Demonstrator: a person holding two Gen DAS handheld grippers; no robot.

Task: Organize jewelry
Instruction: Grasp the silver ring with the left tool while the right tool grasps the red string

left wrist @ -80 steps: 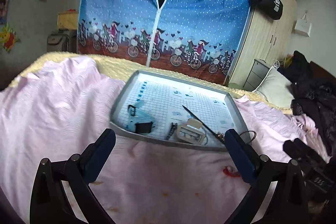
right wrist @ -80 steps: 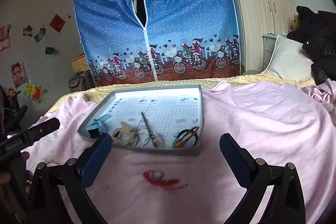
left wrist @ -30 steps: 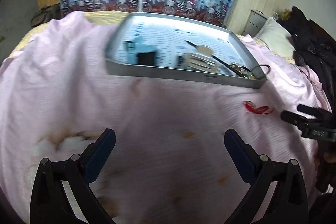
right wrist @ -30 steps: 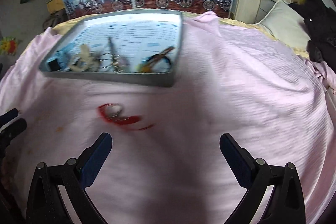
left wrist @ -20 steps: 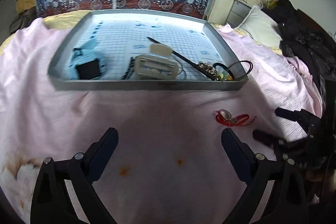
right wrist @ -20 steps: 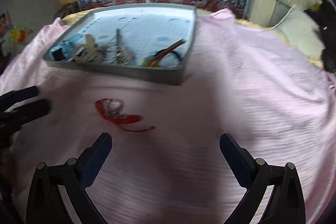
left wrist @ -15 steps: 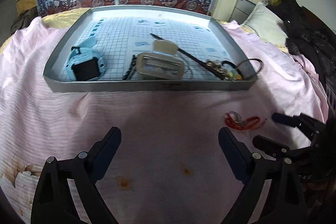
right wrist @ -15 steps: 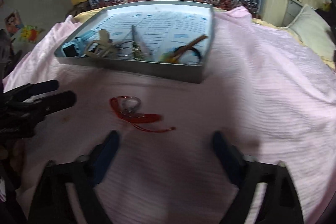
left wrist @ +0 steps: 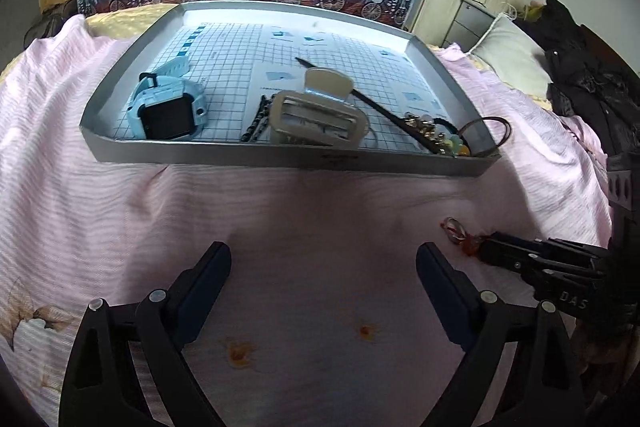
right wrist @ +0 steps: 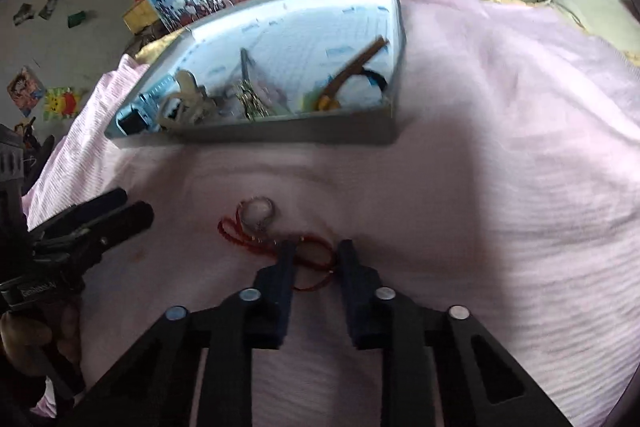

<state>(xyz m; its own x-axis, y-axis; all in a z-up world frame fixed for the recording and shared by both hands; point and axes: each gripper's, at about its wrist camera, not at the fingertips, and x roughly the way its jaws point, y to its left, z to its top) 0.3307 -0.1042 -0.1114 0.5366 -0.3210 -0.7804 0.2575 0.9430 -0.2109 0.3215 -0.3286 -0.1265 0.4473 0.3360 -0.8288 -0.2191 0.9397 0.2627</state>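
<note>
My right gripper [right wrist: 314, 255] is down on the pink bedsheet [right wrist: 500, 187], its jaws narrowed to a small gap with the red cord [right wrist: 280, 247] of a necklace running between them; I cannot tell whether the pads are actually pinching it. The cord's silver ring [right wrist: 258, 211] lies on the sheet at 11 o'clock from the fingertips, just beyond them. My left gripper [left wrist: 322, 267] hovers over the sheet with its jaws wide apart and nothing between them.

The grey tray [left wrist: 280, 157] sits at 12 o'clock in the left wrist view, well apart from the necklace. In it I see a light blue watch [left wrist: 168, 109] at the left, a beige hair clip [left wrist: 318, 115] in the middle, a thin black stick [left wrist: 360, 99] crossing behind it, and hair ties [left wrist: 486, 133] in the right corner, one looping over the rim. Orange stains [left wrist: 240, 353] mark the sheet between my left fingers.
</note>
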